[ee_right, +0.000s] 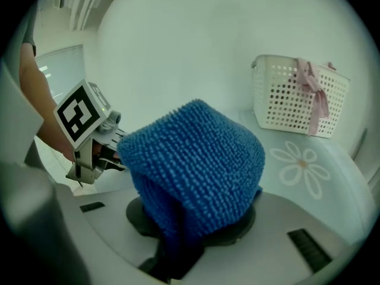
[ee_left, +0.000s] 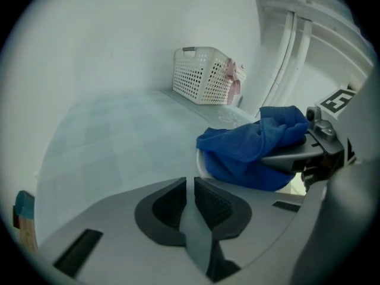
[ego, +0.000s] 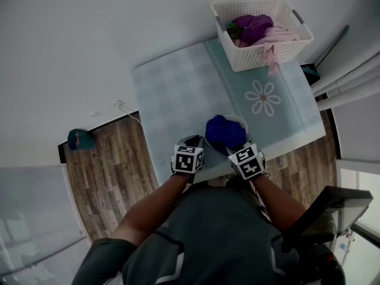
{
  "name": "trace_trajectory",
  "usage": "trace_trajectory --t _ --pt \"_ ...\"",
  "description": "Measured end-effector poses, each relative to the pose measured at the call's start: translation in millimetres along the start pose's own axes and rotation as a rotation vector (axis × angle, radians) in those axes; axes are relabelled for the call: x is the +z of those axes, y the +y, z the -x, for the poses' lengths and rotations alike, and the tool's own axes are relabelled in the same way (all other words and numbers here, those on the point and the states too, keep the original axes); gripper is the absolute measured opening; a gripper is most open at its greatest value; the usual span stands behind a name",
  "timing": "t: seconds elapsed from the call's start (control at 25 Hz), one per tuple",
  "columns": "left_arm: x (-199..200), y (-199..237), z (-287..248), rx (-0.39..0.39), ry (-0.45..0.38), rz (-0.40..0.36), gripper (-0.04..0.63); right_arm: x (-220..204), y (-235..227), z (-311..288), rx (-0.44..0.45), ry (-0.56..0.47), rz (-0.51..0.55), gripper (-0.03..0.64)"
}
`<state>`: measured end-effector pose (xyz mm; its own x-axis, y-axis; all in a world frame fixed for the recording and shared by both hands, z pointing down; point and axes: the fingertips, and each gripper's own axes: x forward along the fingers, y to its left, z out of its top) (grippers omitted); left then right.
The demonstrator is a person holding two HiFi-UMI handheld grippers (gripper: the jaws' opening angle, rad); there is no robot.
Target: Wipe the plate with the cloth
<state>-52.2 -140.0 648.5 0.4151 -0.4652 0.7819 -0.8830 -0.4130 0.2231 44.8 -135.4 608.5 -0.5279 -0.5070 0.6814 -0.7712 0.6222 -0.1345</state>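
Observation:
A bunched blue cloth (ego: 224,130) lies over a white plate (ego: 241,121) near the table's front edge. My right gripper (ego: 235,148) is shut on the blue cloth (ee_right: 193,159), which drapes over and hides its jaws (ee_right: 196,221). From the left gripper view, the cloth (ee_left: 255,147) covers most of the plate, and only a strip of white rim (ee_left: 199,162) shows. My left gripper (ego: 195,142) sits just left of the plate; its jaws (ee_left: 190,189) stand together with nothing between them. The plate is hidden in the right gripper view.
A white basket (ego: 261,31) of pink and purple laundry stands at the table's far right corner. A daisy print (ego: 263,98) marks the pale checked tablecloth (ego: 172,88). Wooden floor lies beside the table, with a teal object (ego: 80,139) at the left wall.

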Motion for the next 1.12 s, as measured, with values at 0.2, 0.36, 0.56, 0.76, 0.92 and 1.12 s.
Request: trace_trajectory --t 0.2,0.36,0.56,0.76,0.92,1.12 --pt "-0.9 0.7 0.3 0.016 -0.001 -0.017 0.048 -5.5 -51.8 21.7 -0.105 -0.029 -0.052 0.115" --pt "0.0 -0.3 0.1 0.007 0.005 -0.021 0.048 -3.4 -75.4 41.2 -0.201 -0.045 -0.073 0.115" --pt "-1.1 -0.5 1.5 0.013 0.001 -0.023 0.048 25.4 -21.1 60.8 -0.080 -0.159 -0.060 0.114" --pt "0.5 -1.0 0.3 0.002 -0.007 -0.031 0.048 19.5 62.6 34.6 0.131 -0.121 0.002 0.114" --pt "0.1 -1.5 0.9 -0.001 0.003 -0.039 0.048 -11.4 50.0 16.5 0.098 -0.038 -0.037 0.114" --pt "-0.5 -1.5 1.9 0.003 0.002 -0.046 0.048 -19.7 4.8 37.9 0.037 -0.084 -0.122 0.114"
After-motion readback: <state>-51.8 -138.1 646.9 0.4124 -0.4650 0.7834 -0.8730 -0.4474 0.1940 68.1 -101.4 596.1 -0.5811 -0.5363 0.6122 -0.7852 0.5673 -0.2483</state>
